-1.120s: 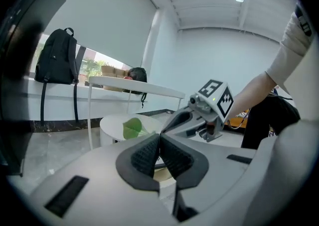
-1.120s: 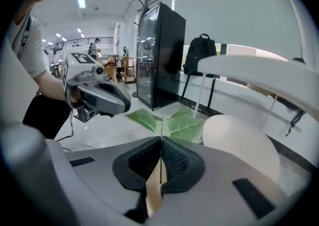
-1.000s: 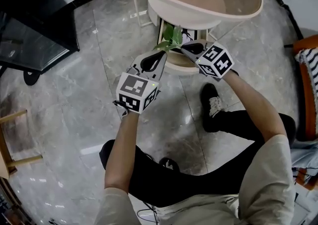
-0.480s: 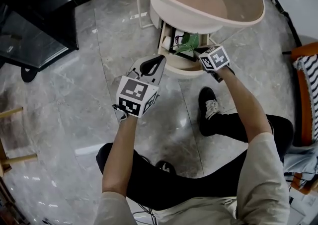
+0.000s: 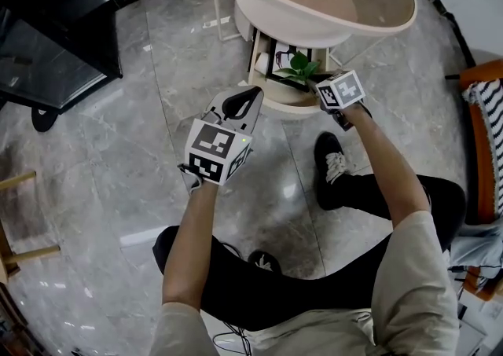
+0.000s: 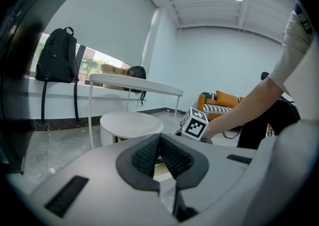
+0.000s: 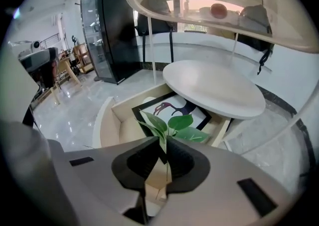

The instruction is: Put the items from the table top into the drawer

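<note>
Left gripper [image 6: 159, 139]: jaws together, empty, short of the open drawer [image 7: 119, 126]. Right gripper [image 7: 163, 144]: jaws clamped on the stem of the leafy sprig [image 7: 175, 124], over the drawer. Framed picture [image 7: 193, 111] lies inside the drawer, beneath the leaves

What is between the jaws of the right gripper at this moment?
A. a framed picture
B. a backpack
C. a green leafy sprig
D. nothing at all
C: in the right gripper view, the right gripper is shut on the stem of a green leafy sprig, whose leaves stand over the open drawer, where a framed picture lies.
</note>
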Tool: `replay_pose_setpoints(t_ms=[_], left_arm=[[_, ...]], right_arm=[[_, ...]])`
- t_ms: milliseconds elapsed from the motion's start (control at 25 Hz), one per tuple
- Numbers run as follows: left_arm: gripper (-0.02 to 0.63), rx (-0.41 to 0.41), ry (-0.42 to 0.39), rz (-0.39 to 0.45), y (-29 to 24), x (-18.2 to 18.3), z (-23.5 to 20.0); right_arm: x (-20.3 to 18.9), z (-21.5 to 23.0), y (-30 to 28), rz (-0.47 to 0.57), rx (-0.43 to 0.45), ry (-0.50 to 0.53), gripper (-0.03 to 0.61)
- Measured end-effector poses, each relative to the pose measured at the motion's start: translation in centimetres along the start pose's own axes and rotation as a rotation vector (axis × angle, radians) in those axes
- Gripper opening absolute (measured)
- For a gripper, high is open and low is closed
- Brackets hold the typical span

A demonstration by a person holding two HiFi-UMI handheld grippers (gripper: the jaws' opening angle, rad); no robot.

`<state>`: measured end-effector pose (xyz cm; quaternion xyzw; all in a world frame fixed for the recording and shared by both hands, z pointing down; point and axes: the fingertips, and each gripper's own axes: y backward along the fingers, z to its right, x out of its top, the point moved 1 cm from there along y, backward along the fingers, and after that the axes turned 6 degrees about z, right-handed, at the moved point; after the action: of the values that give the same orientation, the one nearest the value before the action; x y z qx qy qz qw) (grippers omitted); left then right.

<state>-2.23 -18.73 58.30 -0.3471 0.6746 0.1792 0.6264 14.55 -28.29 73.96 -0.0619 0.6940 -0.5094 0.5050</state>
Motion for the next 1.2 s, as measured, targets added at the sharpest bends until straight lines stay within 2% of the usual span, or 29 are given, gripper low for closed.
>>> replay_pose_setpoints(t_ms=[120, 280, 480, 640, 840, 960, 1200], left_arm=[[0.019, -0.011, -0.002, 0.012, 0.3, 0.2, 0.4], [0.019, -0.011, 0.012, 0.033, 0.4, 0.4, -0.1], [0.019, -0.001, 0.016, 0.031, 0.4, 0.7, -0.3], [0.020, -0.001, -0.003, 0.008, 1.0, -0.2, -0.4], [0.020, 0.000, -0.007, -0.021, 1.2, -1.6, 0.0], [0.019, -0.003, -0.009, -0.025, 1.4, -1.7, 0.2], [0.020, -0.007, -0.013, 0.012, 1.4, -0.4, 0.5]], right_arm=[[0.8, -0.9, 1.6, 0.093, -0.025, -0.017, 0.039], [1.7, -3.3, 4.1, 0.268, -0.130, -0.077, 0.039], [-1.0, -8.1, 5.8, 0.400, -0.156, -0.191, 0.038], [-4.3, -11.7, 5.7, 0.406, -0.264, -0.207, 0.038], [-8.3, -13.4, 2.9, 0.392, -0.344, -0.370, 0.038], [-8.4, -13.6, 1.6, 0.423, -0.356, -0.422, 0.038], [-6.4, -12.3, 0.4, 0.456, -0.385, -0.414, 0.038]])
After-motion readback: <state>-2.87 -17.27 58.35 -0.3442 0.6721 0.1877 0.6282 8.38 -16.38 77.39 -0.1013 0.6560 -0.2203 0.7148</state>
